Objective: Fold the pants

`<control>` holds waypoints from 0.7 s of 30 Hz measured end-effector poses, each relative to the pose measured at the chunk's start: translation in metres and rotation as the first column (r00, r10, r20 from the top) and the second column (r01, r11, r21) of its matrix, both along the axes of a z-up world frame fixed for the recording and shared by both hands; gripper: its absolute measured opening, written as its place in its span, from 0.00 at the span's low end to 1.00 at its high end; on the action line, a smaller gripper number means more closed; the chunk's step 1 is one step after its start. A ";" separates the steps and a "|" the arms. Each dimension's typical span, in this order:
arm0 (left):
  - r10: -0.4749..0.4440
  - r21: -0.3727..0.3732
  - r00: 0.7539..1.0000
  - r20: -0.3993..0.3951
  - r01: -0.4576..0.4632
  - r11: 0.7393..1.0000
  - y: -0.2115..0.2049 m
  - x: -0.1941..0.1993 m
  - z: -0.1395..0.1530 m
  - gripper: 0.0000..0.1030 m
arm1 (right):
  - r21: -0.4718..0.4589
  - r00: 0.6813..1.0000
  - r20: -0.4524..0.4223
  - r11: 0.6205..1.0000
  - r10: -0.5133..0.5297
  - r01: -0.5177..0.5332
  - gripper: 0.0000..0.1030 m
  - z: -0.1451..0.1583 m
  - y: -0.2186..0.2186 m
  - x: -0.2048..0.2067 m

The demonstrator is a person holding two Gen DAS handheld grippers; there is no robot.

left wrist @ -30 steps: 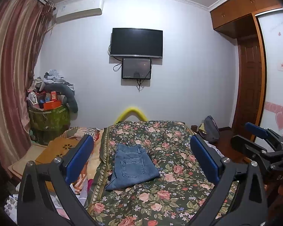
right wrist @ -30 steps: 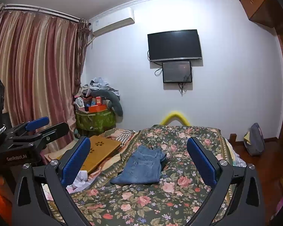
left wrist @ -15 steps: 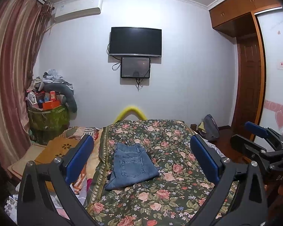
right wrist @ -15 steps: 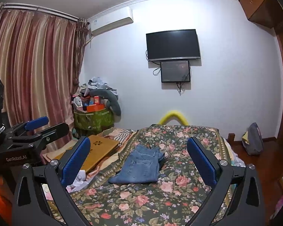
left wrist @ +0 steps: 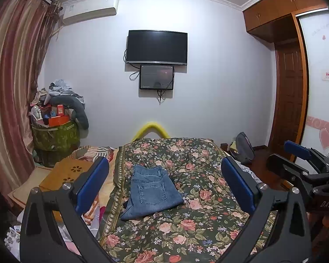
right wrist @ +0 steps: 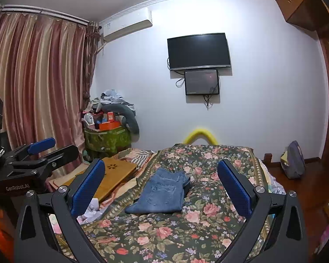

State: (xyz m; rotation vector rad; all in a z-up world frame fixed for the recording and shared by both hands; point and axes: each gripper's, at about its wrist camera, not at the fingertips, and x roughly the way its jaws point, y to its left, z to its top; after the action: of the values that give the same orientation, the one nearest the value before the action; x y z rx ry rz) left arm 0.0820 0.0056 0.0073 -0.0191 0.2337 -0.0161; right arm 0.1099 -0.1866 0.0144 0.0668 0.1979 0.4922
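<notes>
We see one pair of jeans (left wrist: 152,191), folded into a compact rectangle with a back pocket facing up, lying on the flowered bedspread (left wrist: 197,225) toward its left side. Nothing lies on the jeans, and only open bedspread sits between them and us. Our left gripper (left wrist: 164,186) is held above the near end of the bed with its two blue pads (left wrist: 92,184) spread wide and nothing between them. Our right gripper (right wrist: 161,189) is the same, fingers wide apart and empty.

Beside the bed on the left lies one wooden lap tray (right wrist: 113,176), and behind it stands one green bin (left wrist: 56,134) heaped with clothes and boxes. Two screens hang on the far wall, a television (left wrist: 156,47) with a smaller monitor (left wrist: 156,77) under it. There is one air conditioner (left wrist: 90,9) and one yellow bed rail (left wrist: 151,128).

The left view alone shows the wooden door (left wrist: 289,96) and the heart-decorated panel (left wrist: 322,70); the right view shows far more of the striped curtain (right wrist: 37,81). Each view catches the other gripper at its edge.
</notes>
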 end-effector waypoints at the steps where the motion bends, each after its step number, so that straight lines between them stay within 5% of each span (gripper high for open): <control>1: -0.001 -0.001 1.000 -0.002 0.001 1.000 0.000 0.000 0.000 1.00 | -0.001 1.000 0.001 1.000 0.002 -0.002 0.99 -0.001 0.000 0.000; 21: -0.036 -0.013 0.999 -0.013 0.035 0.999 0.003 0.001 -0.003 1.00 | -0.003 1.000 -0.005 1.000 -0.015 0.015 0.99 -0.001 0.000 0.002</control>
State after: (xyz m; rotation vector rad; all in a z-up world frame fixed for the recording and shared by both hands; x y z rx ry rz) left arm 0.0826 0.0082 0.0039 -0.0275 0.2472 -0.0529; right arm 0.1117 -0.1868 0.0137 0.0670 0.2031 0.4764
